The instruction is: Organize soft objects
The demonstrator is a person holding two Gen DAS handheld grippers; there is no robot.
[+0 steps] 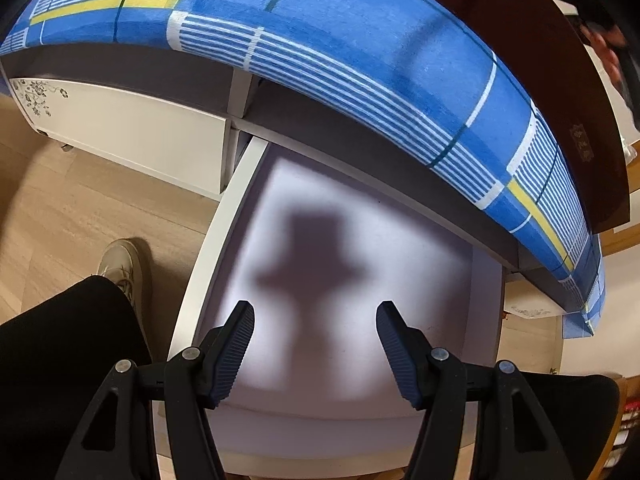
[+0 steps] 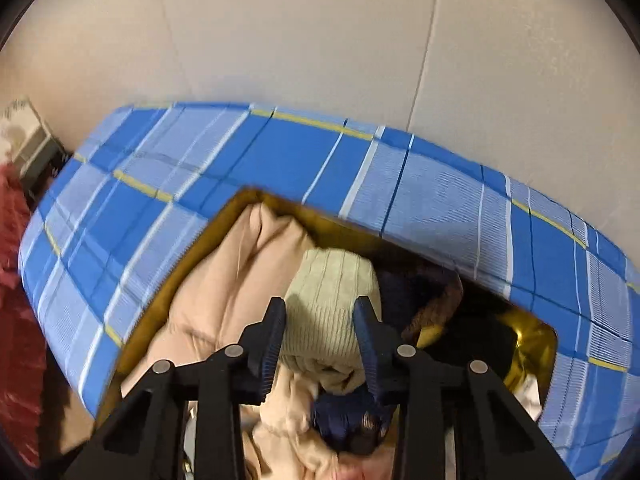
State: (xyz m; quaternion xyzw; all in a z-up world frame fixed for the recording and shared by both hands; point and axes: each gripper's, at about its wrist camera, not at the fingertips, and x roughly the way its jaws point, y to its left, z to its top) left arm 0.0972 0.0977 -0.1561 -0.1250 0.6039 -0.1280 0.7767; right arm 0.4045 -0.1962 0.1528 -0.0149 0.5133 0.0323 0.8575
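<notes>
In the left wrist view my left gripper stands open above a pulled-out under-bed drawer. Its pale floor is bare and shows only the gripper's shadow. In the right wrist view my right gripper is shut on a cream ribbed knit piece, with a pad pressing on each side. The knit lies on top of a pile in a gold-lined storage box. A peach padded garment fills the left of the box, and a dark navy item lies under the gripper.
The bed with a blue plaid cover hangs over the drawer. A closed white drawer front sits to the left. A person's black trouser leg and beige shoe stand on the wood floor. A dark wooden board and red fabric sit at the edges.
</notes>
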